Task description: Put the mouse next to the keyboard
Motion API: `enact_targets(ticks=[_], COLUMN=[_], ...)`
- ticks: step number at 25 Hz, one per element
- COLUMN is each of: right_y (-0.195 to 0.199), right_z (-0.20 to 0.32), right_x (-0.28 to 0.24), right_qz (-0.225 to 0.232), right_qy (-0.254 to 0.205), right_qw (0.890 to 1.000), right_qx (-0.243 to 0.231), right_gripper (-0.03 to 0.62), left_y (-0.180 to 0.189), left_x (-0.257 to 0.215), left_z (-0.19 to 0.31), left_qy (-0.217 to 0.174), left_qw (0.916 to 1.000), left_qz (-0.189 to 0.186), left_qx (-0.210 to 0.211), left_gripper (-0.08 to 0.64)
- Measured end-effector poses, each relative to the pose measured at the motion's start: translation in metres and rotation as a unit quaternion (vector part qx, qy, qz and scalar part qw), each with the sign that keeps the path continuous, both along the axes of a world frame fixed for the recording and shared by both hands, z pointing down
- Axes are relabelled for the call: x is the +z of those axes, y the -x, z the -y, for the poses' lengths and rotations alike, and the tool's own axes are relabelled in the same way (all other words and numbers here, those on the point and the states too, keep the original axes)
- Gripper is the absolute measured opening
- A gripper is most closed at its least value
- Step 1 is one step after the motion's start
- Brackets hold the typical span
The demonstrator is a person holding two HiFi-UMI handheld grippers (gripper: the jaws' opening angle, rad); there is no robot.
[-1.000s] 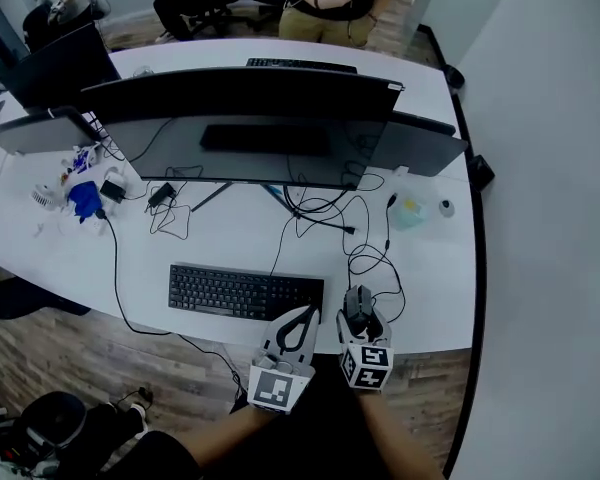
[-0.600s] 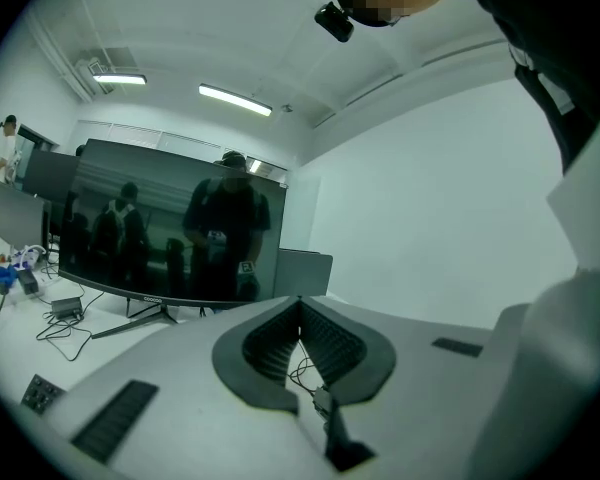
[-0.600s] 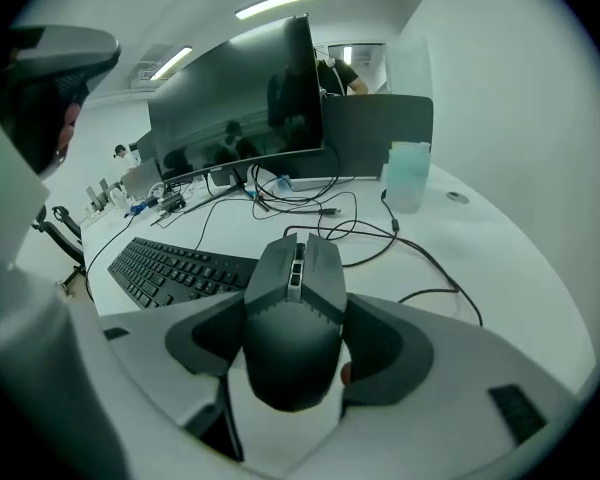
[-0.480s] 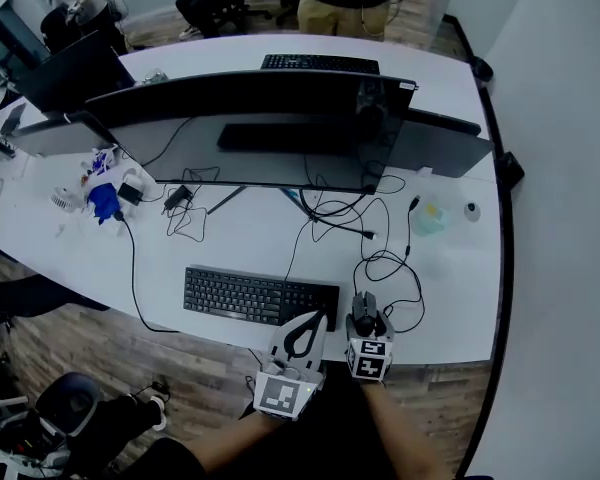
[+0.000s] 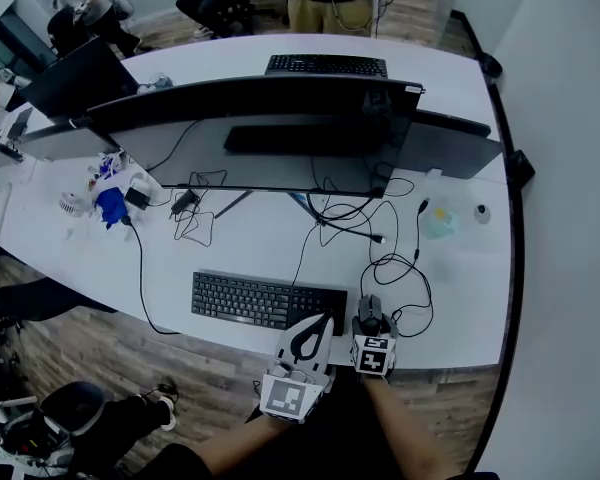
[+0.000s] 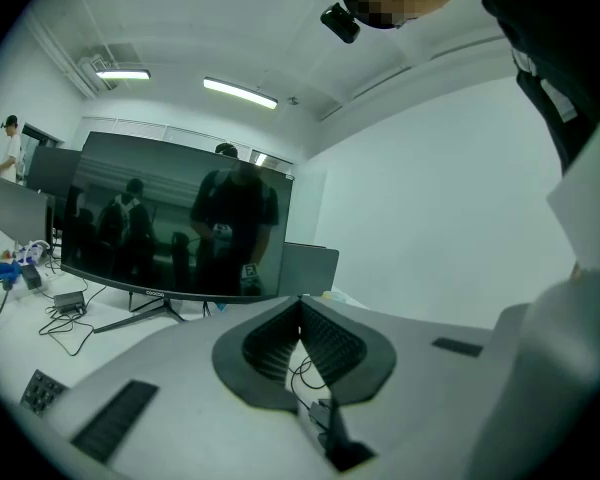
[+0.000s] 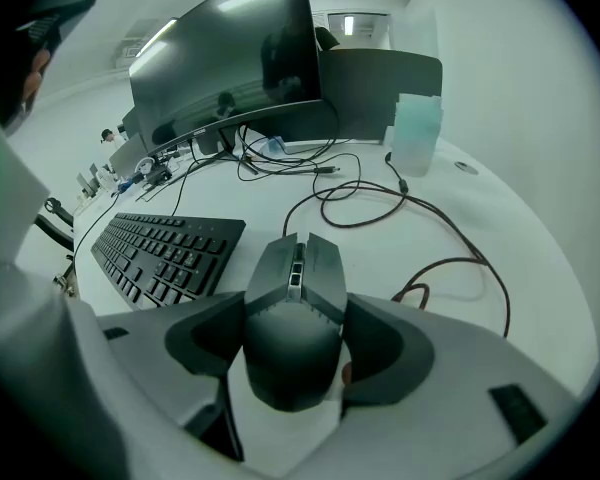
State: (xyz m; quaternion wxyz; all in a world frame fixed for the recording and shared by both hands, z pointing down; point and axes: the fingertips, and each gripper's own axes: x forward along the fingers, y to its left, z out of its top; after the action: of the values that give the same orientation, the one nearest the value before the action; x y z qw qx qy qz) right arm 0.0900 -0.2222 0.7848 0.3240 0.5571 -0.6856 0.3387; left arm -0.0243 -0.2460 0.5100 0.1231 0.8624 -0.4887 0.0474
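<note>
A dark grey wired mouse (image 7: 293, 303) sits between the jaws of my right gripper (image 7: 296, 340), which is shut on its sides. In the head view the mouse (image 5: 369, 311) is just right of the black keyboard (image 5: 268, 303), near the white table's front edge (image 5: 450, 340), with my right gripper (image 5: 370, 323) behind it. The keyboard (image 7: 165, 251) lies to the mouse's left. I cannot tell if the mouse touches the table. My left gripper (image 5: 318, 324) hovers by the keyboard's right end; its jaws (image 6: 300, 306) are shut on nothing.
A wide curved monitor (image 5: 260, 128) stands mid-table, with a smaller screen (image 5: 450, 143) to its right. Looped cables (image 5: 395, 268) lie beyond the mouse. A translucent container (image 5: 440, 218) stands at the right. A second keyboard (image 5: 325, 65) and people are at the back.
The head view has shifted. My right gripper keeps its hold on the mouse, which now looks slightly closer to the keyboard's right end. The left gripper stays shut beside it.
</note>
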Motion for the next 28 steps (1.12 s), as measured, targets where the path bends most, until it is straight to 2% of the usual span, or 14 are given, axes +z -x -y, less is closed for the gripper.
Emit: enact_targets(ticks=[1, 4, 6, 12, 14, 17, 19, 24, 28], right_y=[0.0, 0.0, 0.001, 0.001, 0.0, -0.002, 0.0, 0.01, 0.025], right_z=[0.0, 0.0, 0.0, -0.001, -0.002, -0.009, -0.013, -0.04, -0.067], right_x=[0.0, 0.0, 0.001, 0.002, 0.003, -0.001, -0.013, -0.078, -0.143], right_qz=[-0.004, -0.018, -0.024, -0.031, -0.034, -0.043, -0.045, -0.009, 0.043], right_qy=[-0.002, -0.007, -0.007, 0.004, 0.006, 0.014, 0.008, -0.049, -0.118], right_qw=[1.0, 1.0, 1.0, 0.999, 0.999, 0.999, 0.999, 0.999, 0.992], right_qx=[0.0, -0.008, -0.015, -0.015, -0.014, -0.011, -0.01, -0.001, -0.005], right_gripper=[0.306, 0.307, 0.308, 0.31, 0.31, 0.313, 0.313, 0.313, 0.313], left_y=[0.002, 0.011, 0.018, 0.035, 0.042, 0.054, 0.058, 0.061, 0.061], left_x=[0.001, -0.004, -0.003, -0.009, -0.006, 0.004, 0.006, -0.002, -0.016], left_z=[-0.001, -0.001, -0.004, -0.016, -0.025, -0.039, -0.044, -0.064, -0.083], left_qy=[-0.001, 0.006, 0.009, -0.007, -0.01, -0.006, 0.0, -0.004, -0.028], left_qw=[1.0, 0.9997, 0.9997, 0.9994, 0.9995, 0.9999, 0.9998, 0.9991, 0.9984], left_qz=[0.007, -0.017, -0.013, -0.026, -0.019, 0.01, -0.007, -0.035, -0.044], left_qx=[0.002, -0.017, -0.021, -0.023, -0.02, -0.01, -0.016, -0.021, -0.023], left_gripper=[0.012, 0.012, 0.012, 0.012, 0.012, 0.012, 0.012, 0.012, 0.012])
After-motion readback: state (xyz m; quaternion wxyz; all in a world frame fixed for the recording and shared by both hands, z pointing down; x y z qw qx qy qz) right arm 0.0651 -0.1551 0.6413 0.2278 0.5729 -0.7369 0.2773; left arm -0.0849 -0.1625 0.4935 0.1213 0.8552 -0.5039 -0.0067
